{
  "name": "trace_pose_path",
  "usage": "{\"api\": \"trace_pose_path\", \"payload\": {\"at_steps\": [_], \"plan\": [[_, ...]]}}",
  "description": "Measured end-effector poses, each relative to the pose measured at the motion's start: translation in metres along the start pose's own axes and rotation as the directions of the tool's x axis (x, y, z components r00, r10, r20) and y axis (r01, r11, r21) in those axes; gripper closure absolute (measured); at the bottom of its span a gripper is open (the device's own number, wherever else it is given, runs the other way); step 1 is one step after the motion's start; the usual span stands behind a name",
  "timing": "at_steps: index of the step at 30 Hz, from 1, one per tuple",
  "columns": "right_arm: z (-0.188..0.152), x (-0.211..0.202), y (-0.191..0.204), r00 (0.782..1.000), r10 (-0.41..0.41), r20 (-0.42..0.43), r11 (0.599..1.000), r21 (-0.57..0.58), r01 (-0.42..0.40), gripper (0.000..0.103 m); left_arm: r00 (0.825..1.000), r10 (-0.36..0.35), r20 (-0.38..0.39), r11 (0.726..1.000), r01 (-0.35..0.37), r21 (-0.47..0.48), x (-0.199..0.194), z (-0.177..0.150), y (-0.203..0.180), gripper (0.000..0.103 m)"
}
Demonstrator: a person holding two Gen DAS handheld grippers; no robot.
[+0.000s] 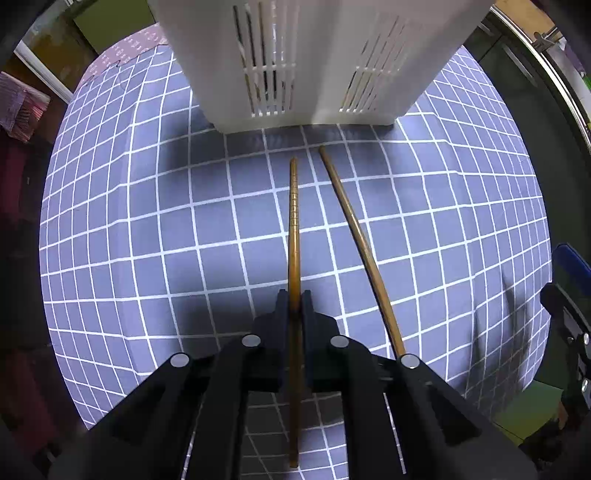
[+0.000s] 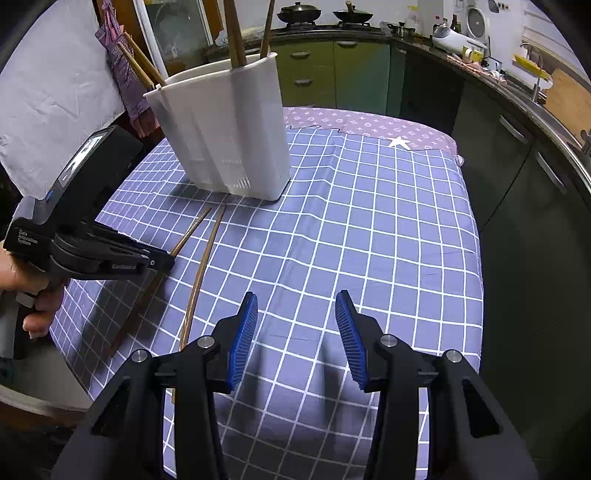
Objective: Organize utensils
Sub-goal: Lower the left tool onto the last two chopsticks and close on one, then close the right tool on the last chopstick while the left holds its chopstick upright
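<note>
My left gripper (image 1: 294, 299) is shut on a brown chopstick (image 1: 293, 221) that points toward the white slotted utensil holder (image 1: 310, 62). A second chopstick (image 1: 354, 236) lies on the checked cloth just right of it. In the right wrist view the left gripper (image 2: 168, 258) holds its chopstick (image 2: 192, 227) low over the cloth, and the loose chopstick (image 2: 201, 273) lies beside it. The holder (image 2: 225, 136) stands at the back left with several wooden utensils (image 2: 234, 33) upright inside. My right gripper (image 2: 295, 325) is open and empty above the cloth's near part.
The blue checked tablecloth (image 2: 369, 229) covers the table, with a purple patterned cloth (image 2: 369, 123) at the far edge. Green kitchen cabinets (image 2: 332, 77) and a counter with pots stand behind. The table's right edge drops off near dark cabinets (image 2: 517, 184).
</note>
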State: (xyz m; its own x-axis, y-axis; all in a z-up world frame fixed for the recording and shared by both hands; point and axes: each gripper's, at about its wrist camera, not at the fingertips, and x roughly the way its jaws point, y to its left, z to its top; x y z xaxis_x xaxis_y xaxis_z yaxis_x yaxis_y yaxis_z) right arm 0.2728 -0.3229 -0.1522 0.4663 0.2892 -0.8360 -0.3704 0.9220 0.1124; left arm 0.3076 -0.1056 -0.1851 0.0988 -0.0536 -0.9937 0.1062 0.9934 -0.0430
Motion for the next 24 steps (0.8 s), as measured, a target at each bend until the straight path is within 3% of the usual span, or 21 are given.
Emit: {"api": "trace_pose_path", "payload": {"at_steps": [4, 9, 17, 22, 24], "plan": [[0.005, 0.006, 0.007, 0.999, 0.013, -0.035, 1.000, -0.014, -0.014, 0.059, 0.999, -0.018, 0.027, 1.000, 0.018, -0.002, -0.008, -0.006, 0.011, 0.096], [0.012, 0.018, 0.024, 0.996, 0.017, -0.086, 0.998, -0.055, -0.021, 0.059, 0.990, -0.044, 0.131, 0.999, 0.043, 0.008, -0.039, -0.022, 0.025, 0.096], [0.036, 0.053, 0.070, 0.970, 0.088, -0.228, 0.989, -0.099, -0.113, 0.059, 0.943, -0.066, 0.325, 0.998, 0.066, 0.013, -0.091, -0.056, 0.055, 0.096], [0.051, 0.089, 0.091, 0.935, 0.090, -0.344, 0.987, -0.094, -0.130, 0.071, 0.907, -0.045, 0.419, 0.999, 0.035, 0.031, -0.112, -0.069, 0.066, 0.096], [0.055, 0.100, 0.097, 0.927, 0.074, -0.367, 0.989, -0.096, -0.117, 0.074, 0.900, -0.047, 0.434, 0.999, 0.032, 0.041, -0.116, -0.073, 0.067, 0.096]]}}
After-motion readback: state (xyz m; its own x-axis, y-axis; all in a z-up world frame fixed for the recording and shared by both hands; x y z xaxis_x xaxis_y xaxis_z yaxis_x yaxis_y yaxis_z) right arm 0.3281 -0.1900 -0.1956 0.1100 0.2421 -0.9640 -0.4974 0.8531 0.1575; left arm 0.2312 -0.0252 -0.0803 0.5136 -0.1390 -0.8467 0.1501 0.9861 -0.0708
